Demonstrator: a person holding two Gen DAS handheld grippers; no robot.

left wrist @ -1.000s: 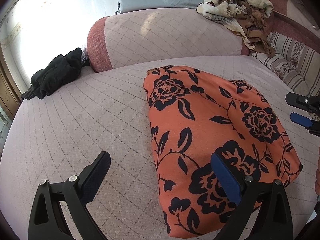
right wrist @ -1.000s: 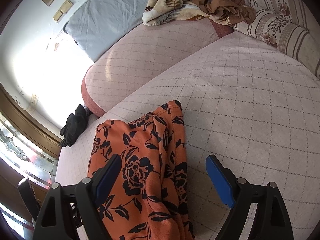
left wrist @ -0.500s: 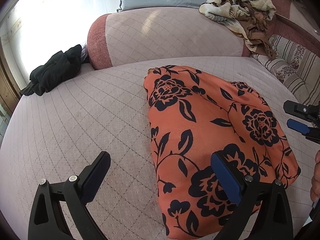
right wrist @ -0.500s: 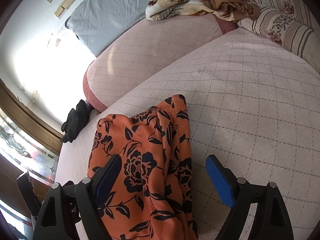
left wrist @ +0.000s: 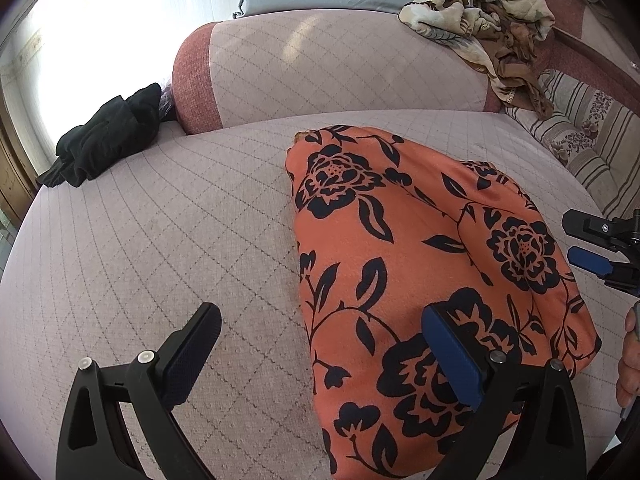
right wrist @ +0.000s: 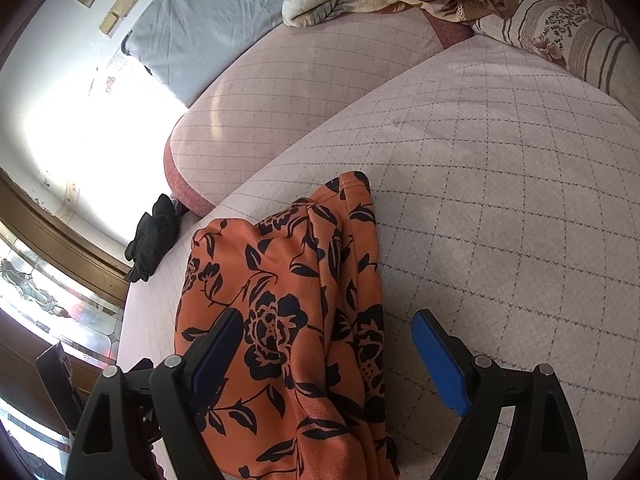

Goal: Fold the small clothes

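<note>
An orange garment with black flowers (left wrist: 404, 264) lies folded into a thick bundle on the quilted pink bed (left wrist: 160, 240). My left gripper (left wrist: 320, 336) hovers open over the bundle's left edge, with nothing pinched between its pads. In the right wrist view the same orange garment (right wrist: 288, 320) shows its bunched right side, and my right gripper (right wrist: 326, 336) stands open above it, clear of the cloth. The right gripper's fingers (left wrist: 592, 248) also show at the right edge of the left wrist view, beside the bundle.
A black garment (left wrist: 104, 136) lies at the bed's far left near the bolster (left wrist: 332, 68). A floral blanket with brown cloth (left wrist: 484, 20) is heaped at the back right. A striped floral pillow (left wrist: 592, 148) sits at the right. A grey pillow (right wrist: 200, 28) leans behind.
Both views have shifted only slightly; the right wrist view has drifted a little downward over the garment. The garment and both open grippers are as before.
</note>
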